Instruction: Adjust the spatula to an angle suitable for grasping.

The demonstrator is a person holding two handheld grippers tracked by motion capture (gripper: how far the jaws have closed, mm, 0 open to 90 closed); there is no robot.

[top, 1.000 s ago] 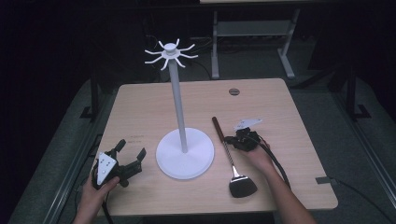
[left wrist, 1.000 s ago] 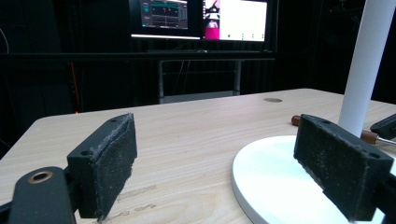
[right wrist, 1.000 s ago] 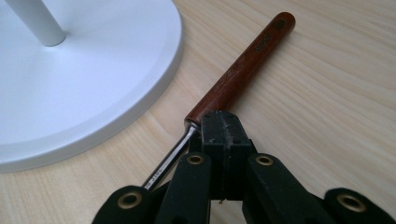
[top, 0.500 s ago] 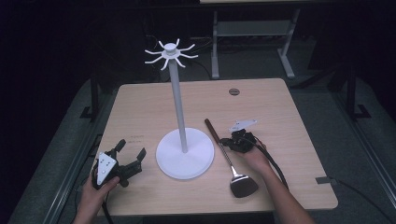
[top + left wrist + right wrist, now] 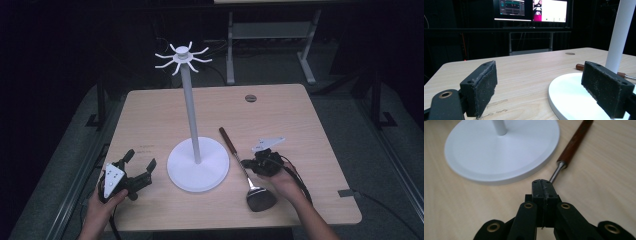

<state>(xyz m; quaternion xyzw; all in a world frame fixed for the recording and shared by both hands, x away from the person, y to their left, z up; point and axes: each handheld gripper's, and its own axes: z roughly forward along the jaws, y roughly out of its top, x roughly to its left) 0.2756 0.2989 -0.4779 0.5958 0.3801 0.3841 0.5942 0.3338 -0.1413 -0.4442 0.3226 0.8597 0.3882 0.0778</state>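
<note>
A white stand (image 5: 192, 111) with a round base (image 5: 499, 152) and a crown of hooks on its tall pole rises at the table's middle. Beside the base, to its right, lies a utensil (image 5: 239, 157) with a wooden handle (image 5: 574, 142), a thin metal shaft and a dark head. My right gripper (image 5: 256, 165) has its jaws closed on that shaft (image 5: 555, 173), just below the handle; in the right gripper view the right gripper (image 5: 542, 188) shows its pads pressed together. My left gripper (image 5: 140, 162) stands open left of the base, nothing between its pads (image 5: 482, 86).
The wooden table (image 5: 150, 115) has a small dark grommet (image 5: 250, 98) near its far edge. Metal frame legs (image 5: 270, 35) stand on the floor beyond the table. Lit monitors (image 5: 531, 10) glow in the dark background.
My right gripper has shifted slightly left and toward the near edge, and the utensil's handle end has swung a little left toward the stand's base. The left gripper has stayed put.
</note>
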